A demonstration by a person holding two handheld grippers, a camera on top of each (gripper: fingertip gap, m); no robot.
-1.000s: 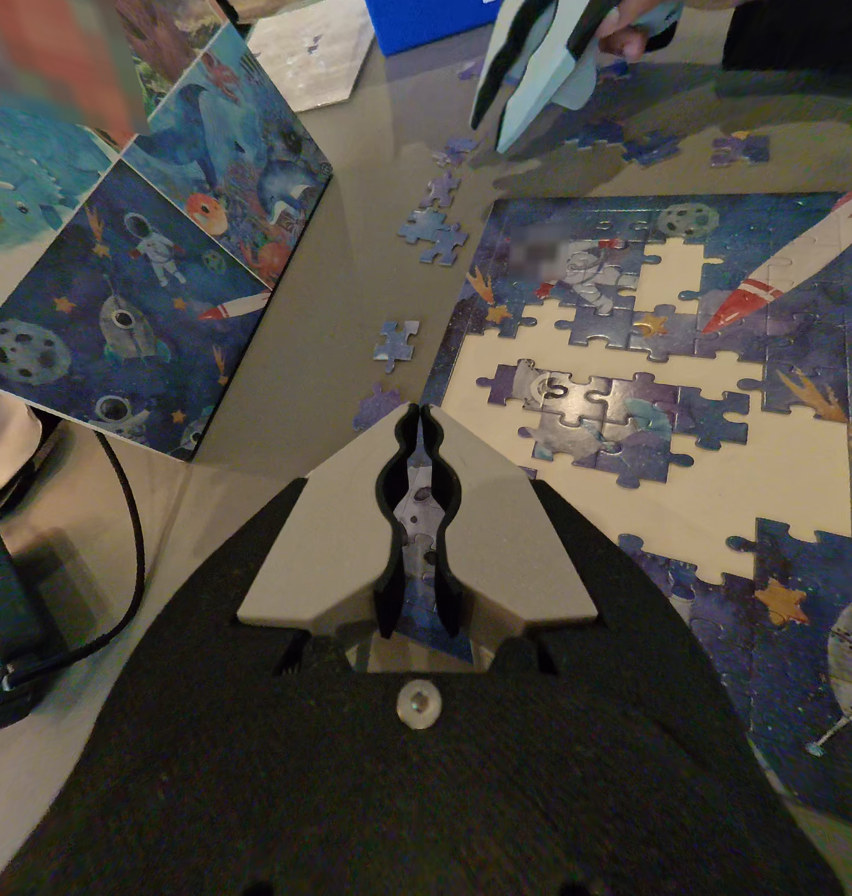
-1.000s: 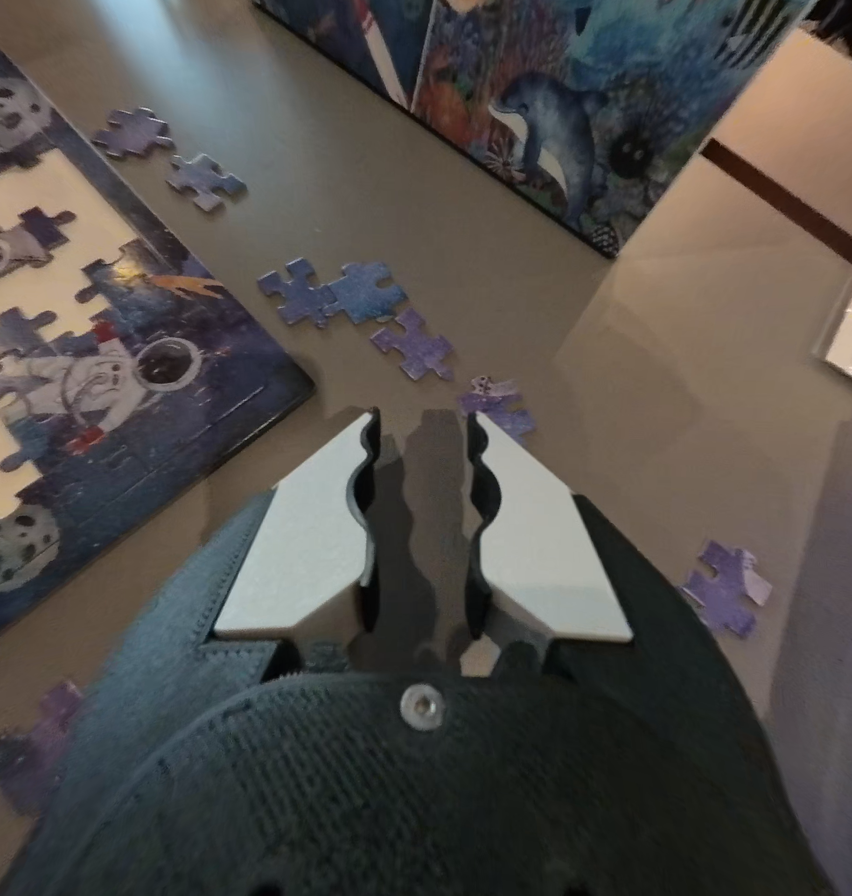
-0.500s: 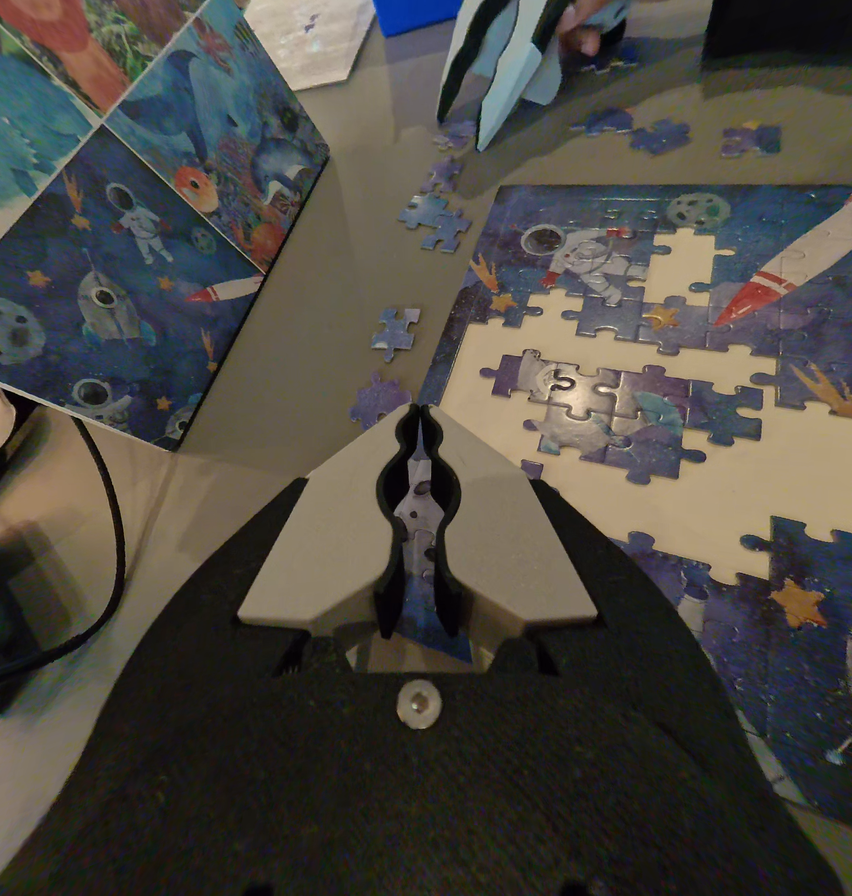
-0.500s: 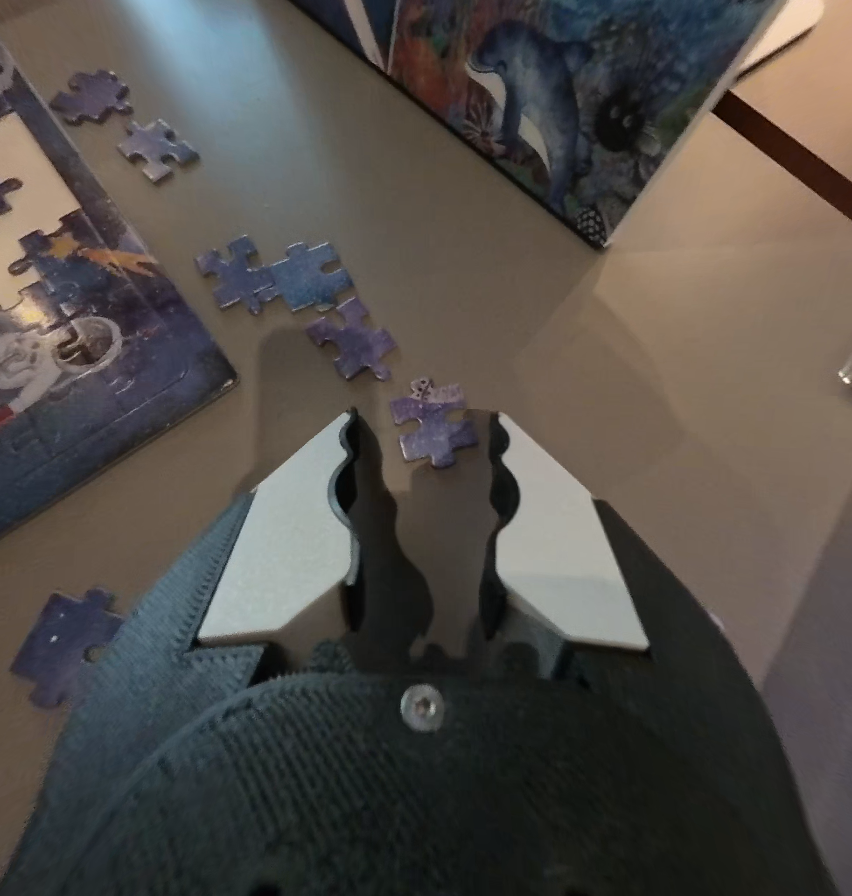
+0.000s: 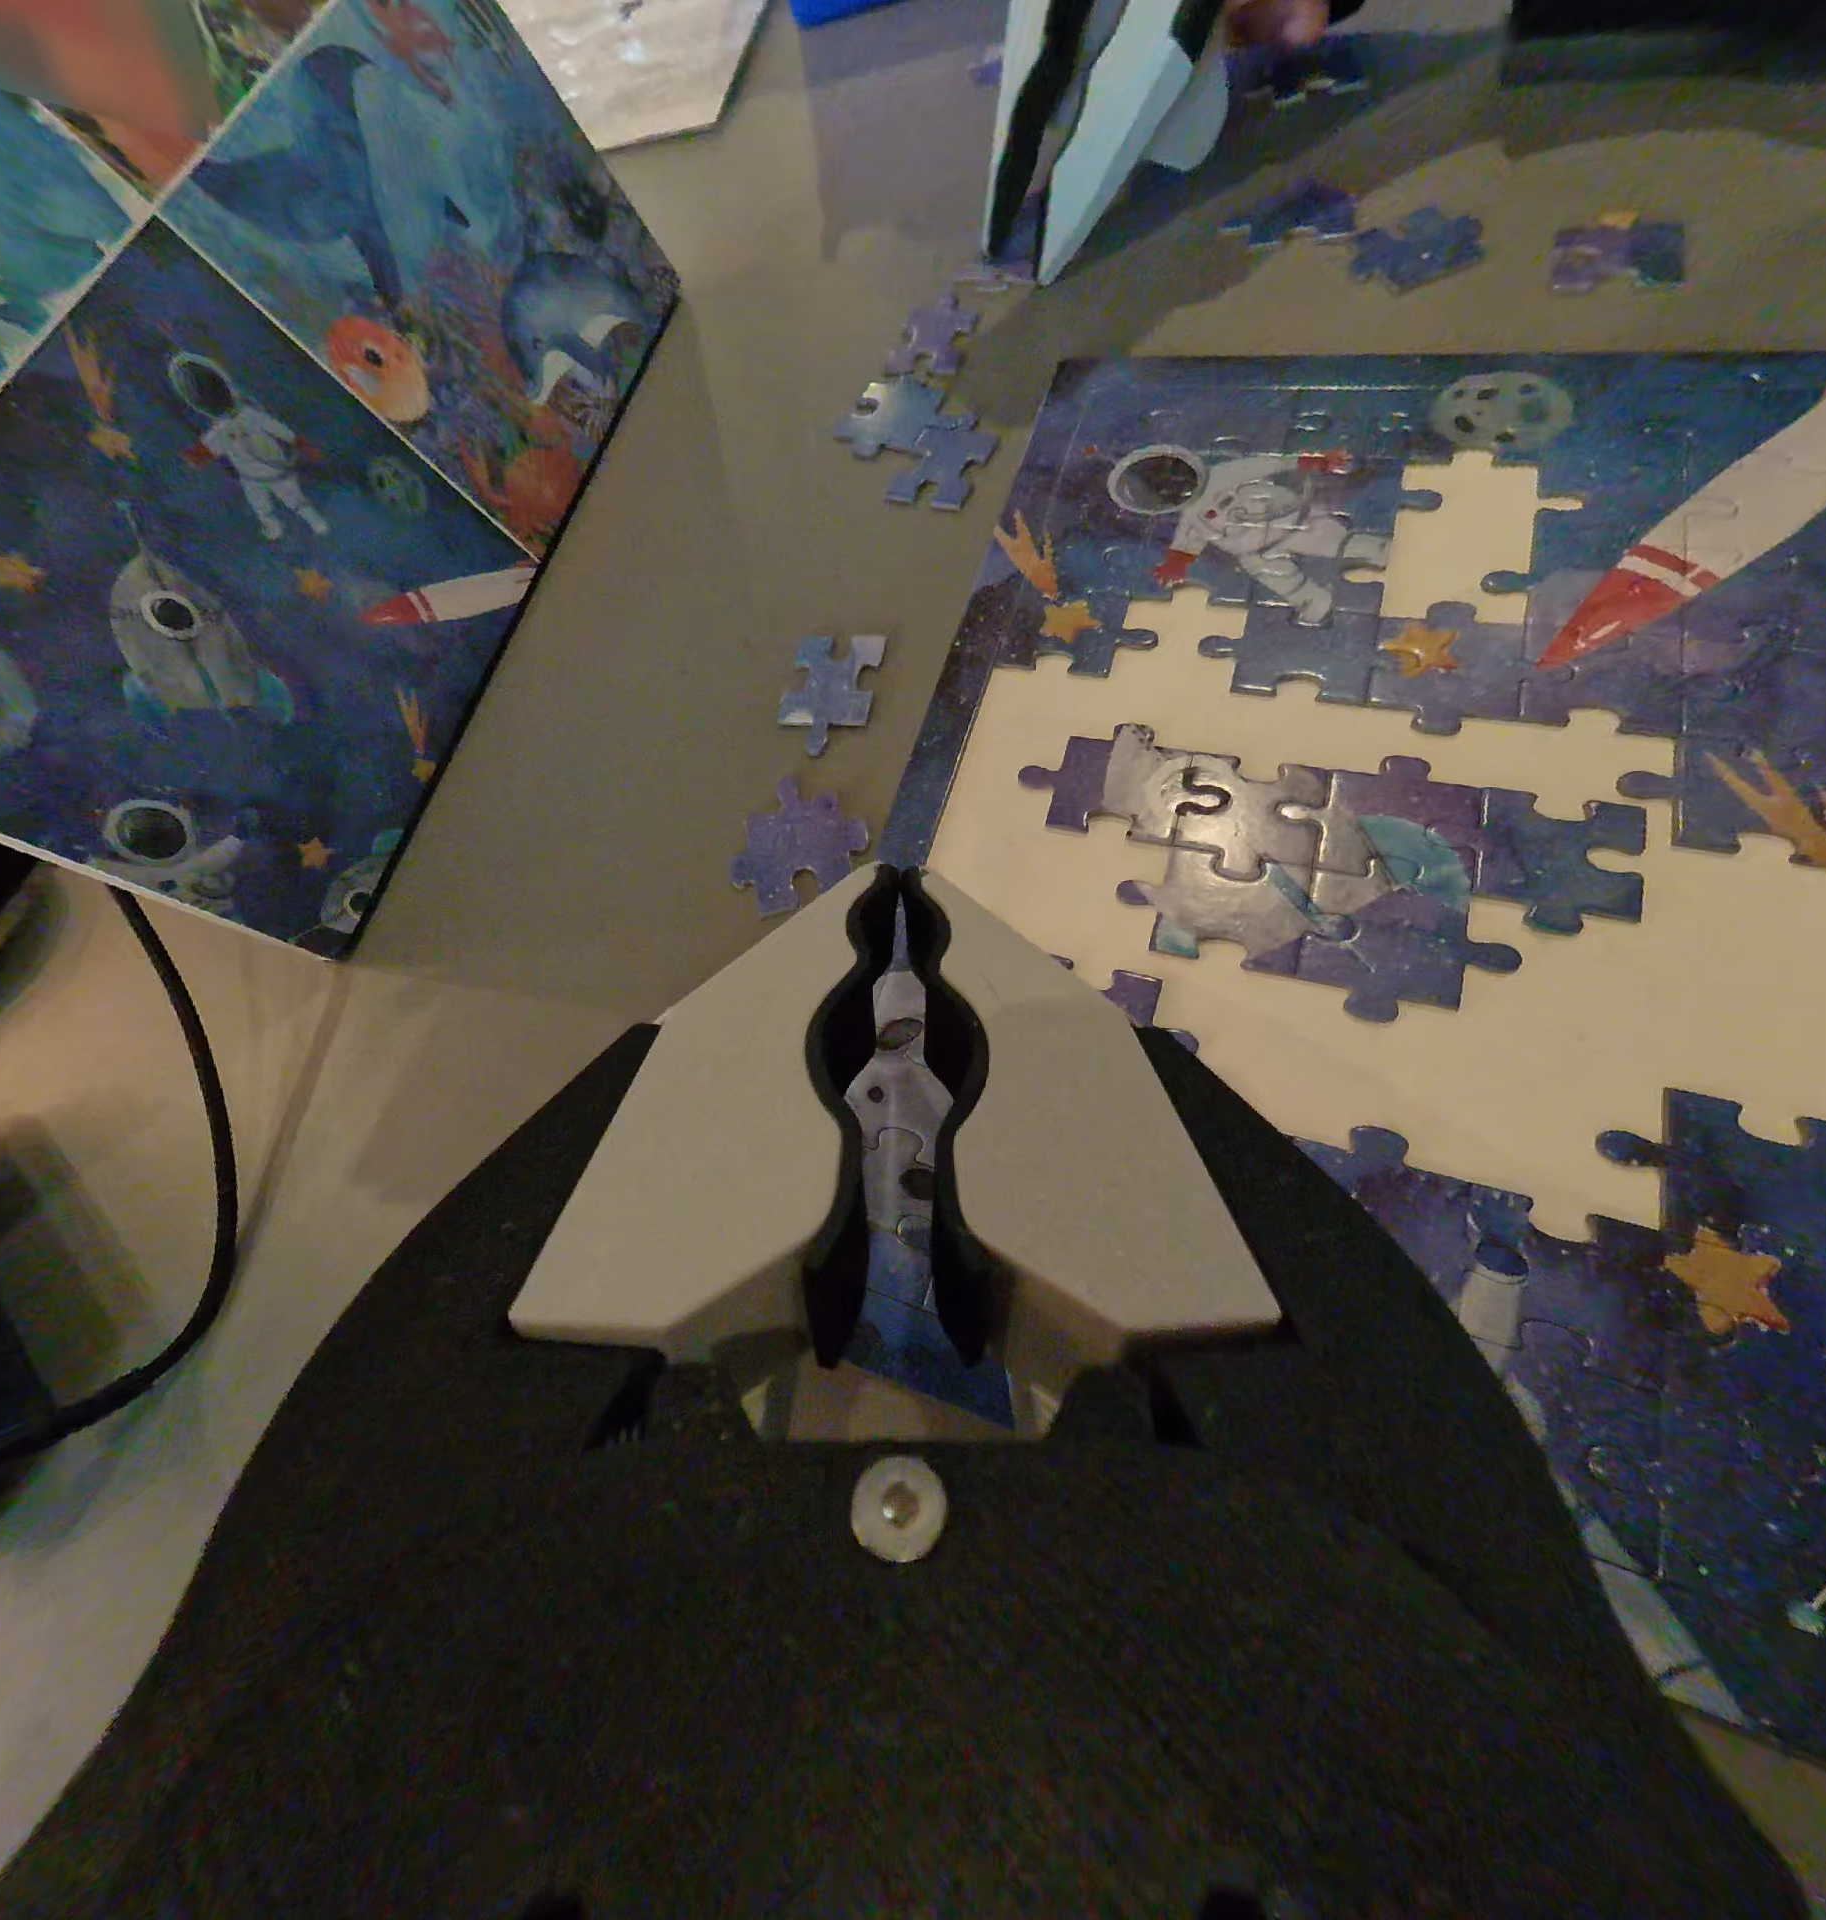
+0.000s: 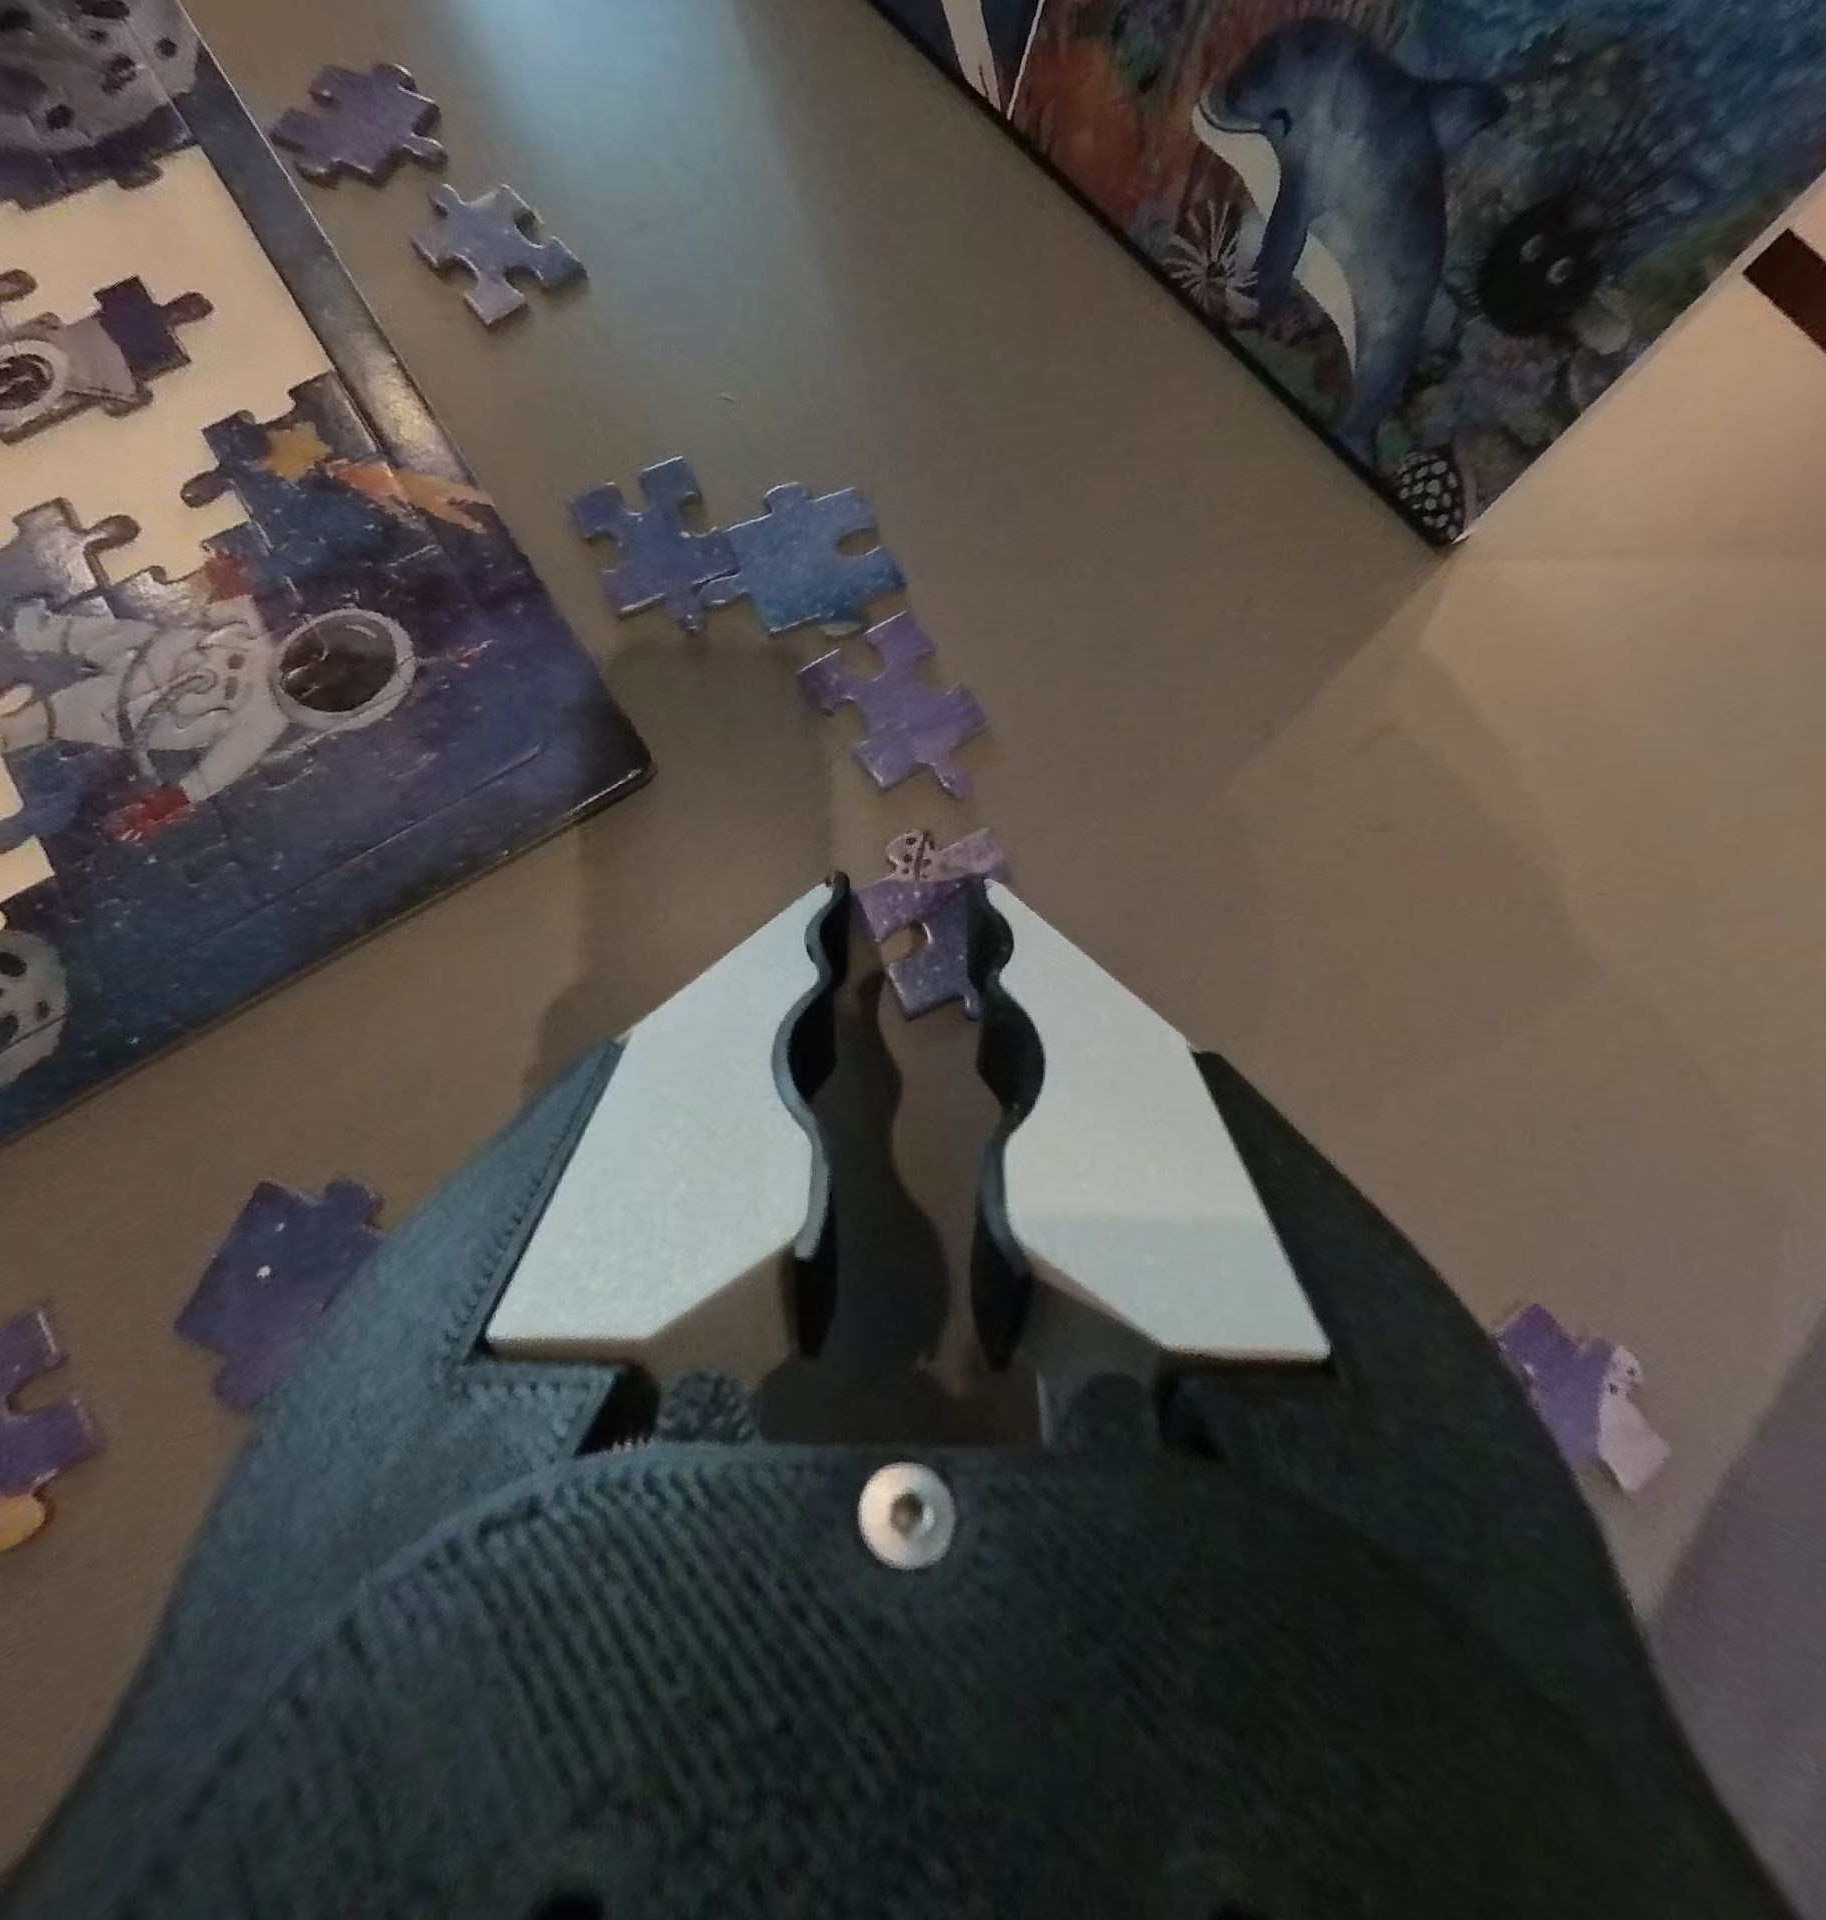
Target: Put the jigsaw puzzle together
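Observation:
The space jigsaw [image 5: 1408, 1039] lies in its tray at the right of the left wrist view, with cream gaps and a joined cluster of pieces [image 5: 1335, 862] in the middle. My left gripper [image 5: 898, 878] is shut with its tips together, hovering over the tray's near left corner, and nothing shows between the tips. My right gripper [image 6: 914, 888] is low on the table and shut on a purple puzzle piece [image 6: 930, 935], one pad at each side of it. It also shows in the left wrist view [image 5: 1034, 249], beyond the tray's far corner. The tray's corner [image 6: 109, 229] is at the left.
Loose pieces lie on the grey table: two [image 5: 831, 691] [image 5: 797, 857] left of the tray, a joined pair [image 6: 743, 551] and a single one [image 6: 893, 707] ahead of my right gripper, more behind the tray [image 5: 1418, 244]. A picture box [image 5: 244, 520] stands at the left. A black cable [image 5: 202, 1143] runs at the near left. The left gripper's tips are roughly 25 cm from the right gripper's.
My right gripper opened wide, moved forward over the purple piece, then closed on its sides. My left gripper stayed shut and hardly moved.

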